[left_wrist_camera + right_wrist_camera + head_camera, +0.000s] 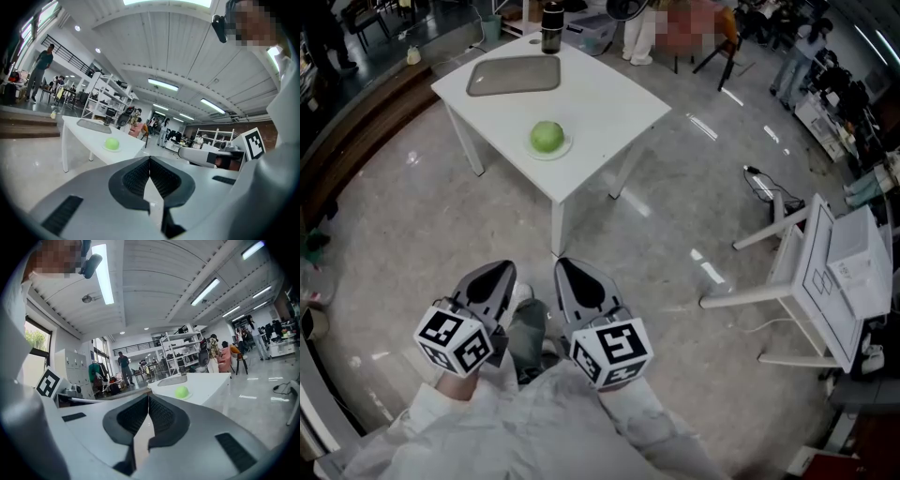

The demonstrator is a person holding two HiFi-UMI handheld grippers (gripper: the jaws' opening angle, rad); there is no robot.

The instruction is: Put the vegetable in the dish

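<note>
A round green vegetable (547,137) rests on a small pale dish (566,148) on the white table (609,103) ahead of me. It shows small in the left gripper view (111,144) and the right gripper view (181,391). My left gripper (506,269) and right gripper (563,265) are side by side close to my body, well short of the table and above the floor. Both point toward the table. Each is shut with nothing between its jaws, as the left gripper (149,158) and the right gripper (148,397) show in their own views.
A grey tray (514,75) and a dark bottle (551,26) sit at the table's far end. A white stand (825,272) lies tipped over on the floor at right, with a cable (764,187) near it. People and shelving stand in the background.
</note>
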